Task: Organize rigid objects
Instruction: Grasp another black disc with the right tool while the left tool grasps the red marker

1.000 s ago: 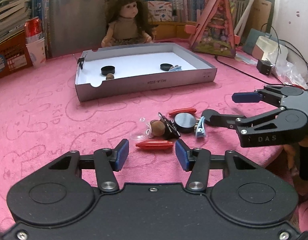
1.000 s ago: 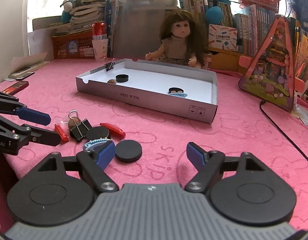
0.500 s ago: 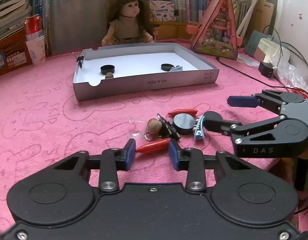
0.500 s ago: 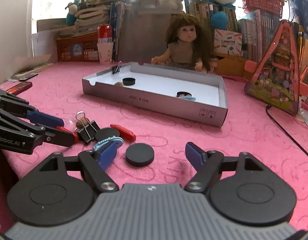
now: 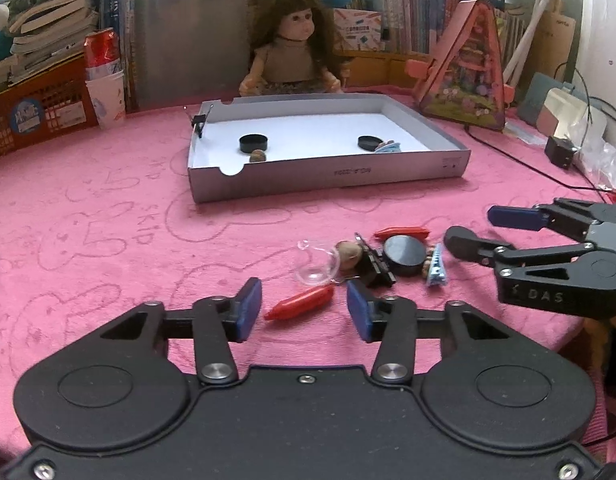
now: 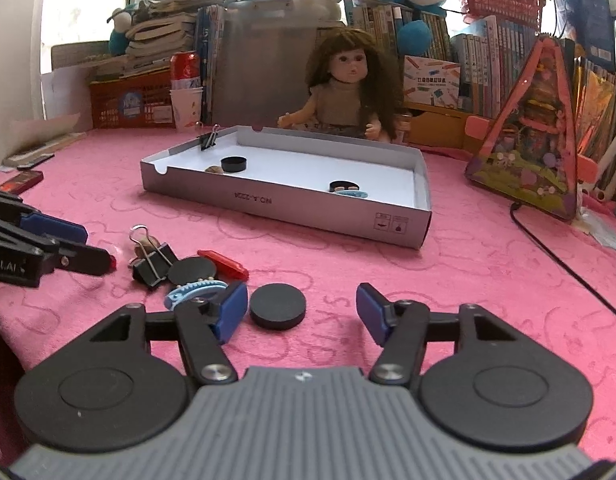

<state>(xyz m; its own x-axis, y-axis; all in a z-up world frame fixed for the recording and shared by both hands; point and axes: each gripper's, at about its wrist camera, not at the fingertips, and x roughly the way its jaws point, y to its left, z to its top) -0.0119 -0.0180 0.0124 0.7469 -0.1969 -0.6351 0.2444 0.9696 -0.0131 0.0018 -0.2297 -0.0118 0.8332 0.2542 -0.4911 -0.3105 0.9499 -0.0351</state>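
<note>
A shallow grey cardboard tray (image 5: 327, 174) with a white floor is taken as the landmark on the pink cloth. In front of it, toward the cameras, a small pile is seen: a red crayon-shaped piece (image 5: 302, 301), a black binder clip (image 5: 373, 266), a black round disc (image 5: 403, 254) and a light-blue toothed hair clip (image 5: 435, 268).

Only in the left wrist view is a clear plastic ball (image 5: 317, 266) shown beside a brown nut (image 5: 347, 254). Only in the right wrist view is a second black disc (image 6: 278, 306) seen, lying apart from the pile between the pads of the right gripper (image 6: 302, 310).

The left gripper (image 5: 304, 312) is held with its jaws apart around the red piece, untouched; half a second ago they were narrower and have since been opening. The right gripper's jaws have been closing, but the disc is not pressed.

Inside the tray two black caps, a nut and a blue clip are made out; the blue clip is half hidden by the near wall. The left gripper's far side is cut off in the right view.
</note>
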